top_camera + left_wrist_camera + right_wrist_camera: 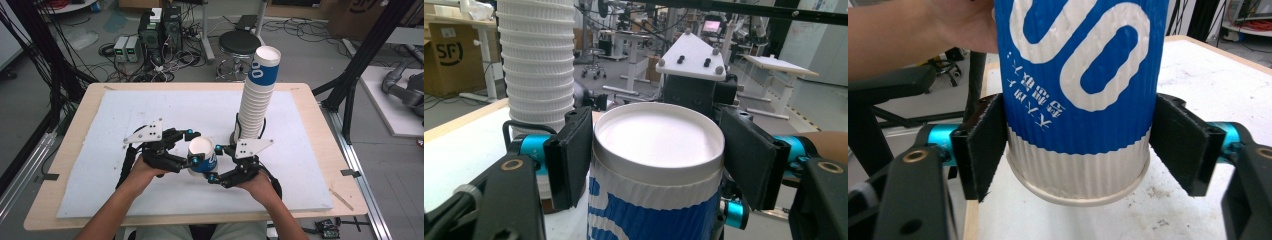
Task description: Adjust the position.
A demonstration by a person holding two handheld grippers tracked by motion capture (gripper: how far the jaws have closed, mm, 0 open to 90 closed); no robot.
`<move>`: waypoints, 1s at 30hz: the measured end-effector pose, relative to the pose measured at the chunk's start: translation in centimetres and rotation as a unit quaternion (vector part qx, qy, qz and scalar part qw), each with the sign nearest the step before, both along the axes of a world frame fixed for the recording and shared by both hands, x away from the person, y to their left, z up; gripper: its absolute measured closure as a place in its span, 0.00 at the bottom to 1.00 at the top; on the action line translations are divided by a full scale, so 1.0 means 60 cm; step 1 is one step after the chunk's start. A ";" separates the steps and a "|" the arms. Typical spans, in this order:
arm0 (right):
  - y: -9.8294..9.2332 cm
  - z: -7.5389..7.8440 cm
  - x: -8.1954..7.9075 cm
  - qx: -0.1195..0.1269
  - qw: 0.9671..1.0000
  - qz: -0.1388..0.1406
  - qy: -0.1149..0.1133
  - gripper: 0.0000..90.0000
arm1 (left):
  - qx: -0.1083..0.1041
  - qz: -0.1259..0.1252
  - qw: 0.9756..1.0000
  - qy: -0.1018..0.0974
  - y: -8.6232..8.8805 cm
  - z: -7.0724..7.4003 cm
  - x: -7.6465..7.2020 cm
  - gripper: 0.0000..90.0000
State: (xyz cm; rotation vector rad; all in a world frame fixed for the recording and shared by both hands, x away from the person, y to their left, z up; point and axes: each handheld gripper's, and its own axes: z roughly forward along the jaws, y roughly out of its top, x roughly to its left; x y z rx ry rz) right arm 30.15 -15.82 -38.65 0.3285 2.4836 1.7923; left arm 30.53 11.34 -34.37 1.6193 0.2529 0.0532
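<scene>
high view: person at the table, left gripper (192, 146) and right gripper (215, 162) meet at one blue and white paper cup (202, 155) held between them near the front middle of the white mat (100, 165). cup sits upside down, flat white base up. left gripper view: own two black pads (569, 157) pressed on the cup (656, 165) near its upturned base, one each side, firm hold. right gripper view: cup (1078, 90) hangs between own black pads (985, 150), rolled rim at the bottom, just above the mat; left pad touches the ribbed white band, right pad stands a sliver off it, so no squeeze from this one, jaws narrow but not gripping. tall stack of cups (257, 95) stands behind, right of centre on the mat, well apart from the held cup. wooden table (65, 145) under the mat
</scene>
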 end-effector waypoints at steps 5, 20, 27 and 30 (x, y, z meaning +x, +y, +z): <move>0.001 -0.001 0.000 -0.017 1.000 0.004 0.003 0.32 | 0.016 -0.003 1.000 0.003 0.002 -0.002 0.000 0.35; 0.003 0.010 0.001 -0.054 0.998 0.015 0.010 0.34 | 0.041 -0.007 0.999 0.026 0.025 0.012 0.004 0.17; 0.004 0.027 0.006 -0.110 0.994 0.015 -0.004 0.35 | 0.075 -0.011 0.997 0.030 0.040 0.024 0.007 0.17; 0.010 0.038 0.007 -0.141 0.990 0.020 -0.012 0.35 | 0.088 -0.016 0.995 0.033 0.042 0.027 0.007 0.17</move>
